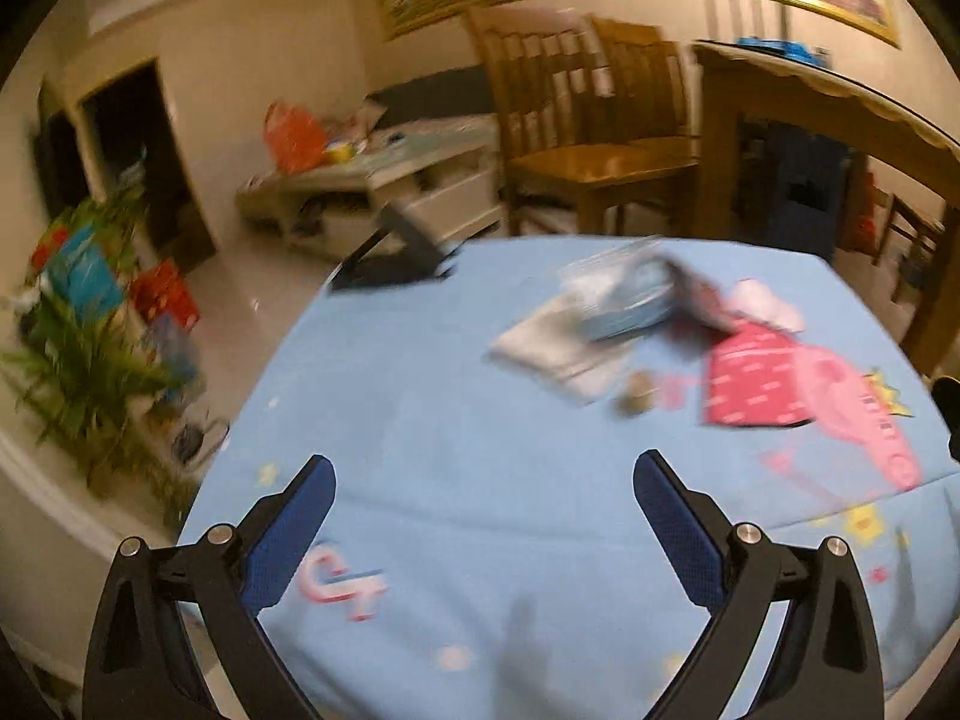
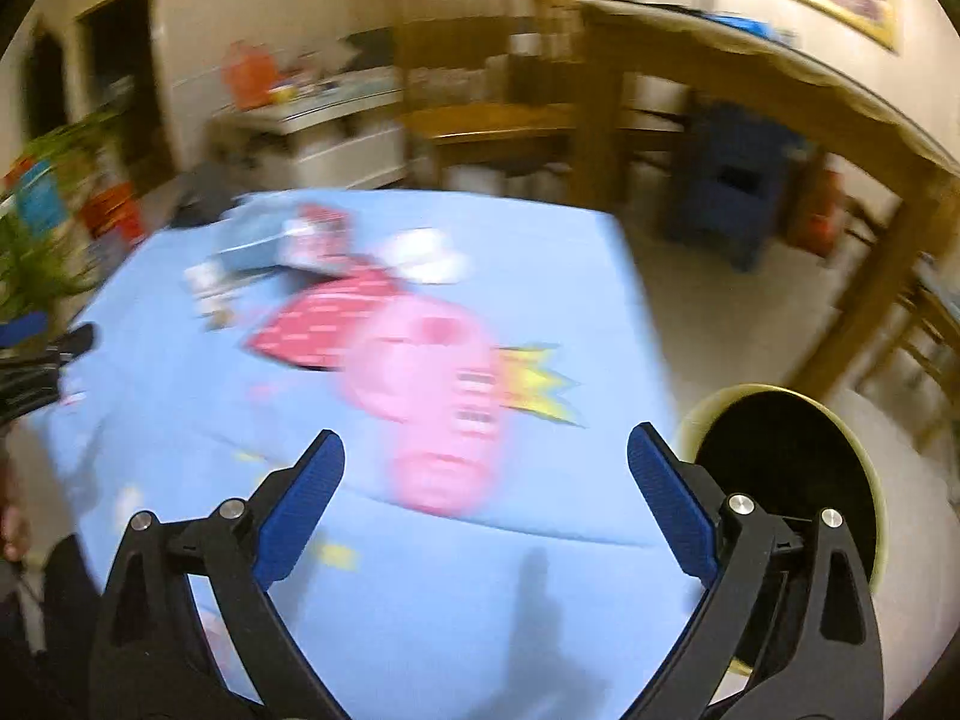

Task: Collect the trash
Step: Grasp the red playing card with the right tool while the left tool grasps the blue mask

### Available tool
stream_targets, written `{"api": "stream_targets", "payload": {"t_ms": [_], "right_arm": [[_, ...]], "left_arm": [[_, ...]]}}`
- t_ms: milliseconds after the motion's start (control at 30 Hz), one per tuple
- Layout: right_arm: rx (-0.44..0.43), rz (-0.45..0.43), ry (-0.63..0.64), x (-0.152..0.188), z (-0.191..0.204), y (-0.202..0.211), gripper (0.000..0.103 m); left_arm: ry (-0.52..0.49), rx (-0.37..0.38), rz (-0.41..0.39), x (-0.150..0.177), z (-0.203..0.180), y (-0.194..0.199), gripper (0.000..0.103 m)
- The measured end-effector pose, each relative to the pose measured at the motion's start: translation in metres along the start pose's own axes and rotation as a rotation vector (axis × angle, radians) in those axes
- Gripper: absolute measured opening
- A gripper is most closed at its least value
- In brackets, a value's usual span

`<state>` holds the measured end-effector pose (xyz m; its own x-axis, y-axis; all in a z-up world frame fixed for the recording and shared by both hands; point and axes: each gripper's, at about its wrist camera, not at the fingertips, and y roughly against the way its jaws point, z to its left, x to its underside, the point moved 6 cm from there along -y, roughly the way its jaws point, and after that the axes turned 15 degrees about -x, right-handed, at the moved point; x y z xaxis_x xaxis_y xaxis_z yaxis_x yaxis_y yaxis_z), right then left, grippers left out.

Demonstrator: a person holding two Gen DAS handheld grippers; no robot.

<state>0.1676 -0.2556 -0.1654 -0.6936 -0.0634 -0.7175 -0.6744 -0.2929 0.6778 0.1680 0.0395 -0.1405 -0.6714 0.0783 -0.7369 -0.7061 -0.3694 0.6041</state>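
Two grippers were held wide open and empty above the near part of the blue cloth (image 1: pixel 420 420). The left gripper (image 1: pixel 485 480) and the right gripper (image 2: pixel 486 456) were both well short of the trash. A loose heap of trash was seen beyond the pink cartoon print (image 2: pixel 432 384): a red wrapper (image 1: pixel 753 381), a grey packet (image 1: pixel 552 342), a bluish bag (image 1: pixel 630 300), a white crumpled piece (image 1: pixel 768 306) and a small brown scrap (image 1: pixel 636 399). A dark-mouthed bin (image 2: pixel 786 468) was seen to the right of the print, just off the cloth. For a clean pickup, one item would best be approached slowly, with the jaws lowered around its raised edge, since both views were blurred.
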Motion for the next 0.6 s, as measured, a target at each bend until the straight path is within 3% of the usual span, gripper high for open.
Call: {"api": "stream_targets", "payload": {"t_ms": [67,233,400,567,600], "right_arm": [[-0.040,0.023,0.025,-0.011,0.026,-0.019,0.093],[-0.080,0.043,0.090,-0.080,0.072,-0.081,0.094],[-0.103,0.125,0.083,-0.126,0.064,-0.155,0.095],[-0.194,0.201,-0.061,-0.142,0.043,-0.217,0.095],[-0.209,0.222,-0.084,-0.139,0.039,-0.224,0.081]], "left_arm": [[0.016,-0.008,0.019,0.007,0.019,-0.011,0.096],[0.062,0.004,0.057,0.022,0.050,-0.031,0.096],[0.073,0.054,0.091,0.037,0.055,-0.045,0.096],[0.034,0.140,0.047,0.026,0.055,-0.049,0.096],[0.020,0.155,0.035,0.020,0.053,-0.050,0.096]]}}
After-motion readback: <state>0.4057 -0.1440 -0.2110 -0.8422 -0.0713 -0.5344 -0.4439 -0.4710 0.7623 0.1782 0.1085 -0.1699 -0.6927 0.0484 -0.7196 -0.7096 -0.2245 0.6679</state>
